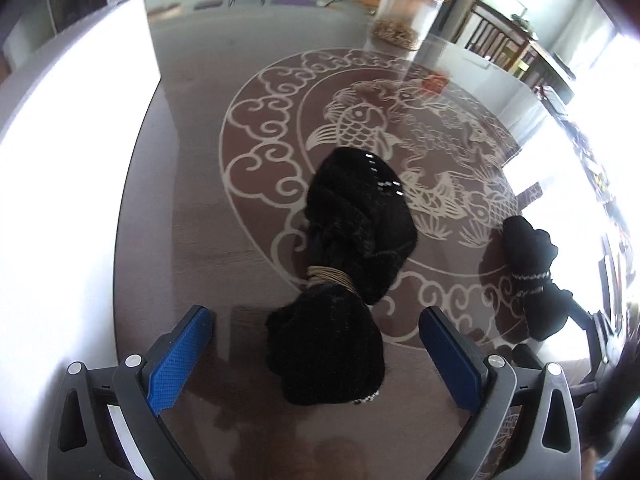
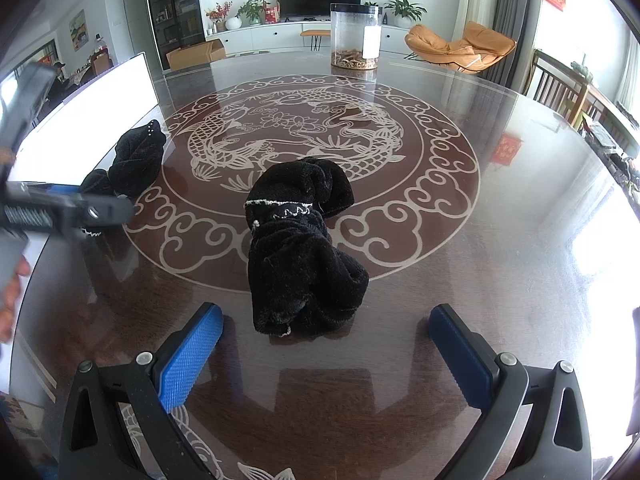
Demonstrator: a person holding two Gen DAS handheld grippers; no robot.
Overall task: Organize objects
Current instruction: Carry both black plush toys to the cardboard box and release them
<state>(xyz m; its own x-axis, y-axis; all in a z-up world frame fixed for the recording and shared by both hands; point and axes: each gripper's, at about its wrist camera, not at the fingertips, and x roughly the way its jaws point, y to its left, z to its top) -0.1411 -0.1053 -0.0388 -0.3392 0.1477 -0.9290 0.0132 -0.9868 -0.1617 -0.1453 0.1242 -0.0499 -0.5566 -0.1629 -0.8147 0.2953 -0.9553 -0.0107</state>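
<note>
Left gripper (image 1: 316,348) jaws apart, straddling tied black bundle (image 1: 344,264); right gripper (image 2: 326,344) apart too, second bundle (image 2: 300,248) at twelve o'clock. Risk: plush slipping on glossy table (image 2: 500,260).

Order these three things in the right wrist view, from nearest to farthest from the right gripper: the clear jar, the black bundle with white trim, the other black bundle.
1. Black bundle with white trim: directly ahead of the right gripper, just beyond its open fingers.
2. Other black bundle: farther, to the left, near the left gripper.
3. Clear jar: farthest, at the table's far edge.
</note>
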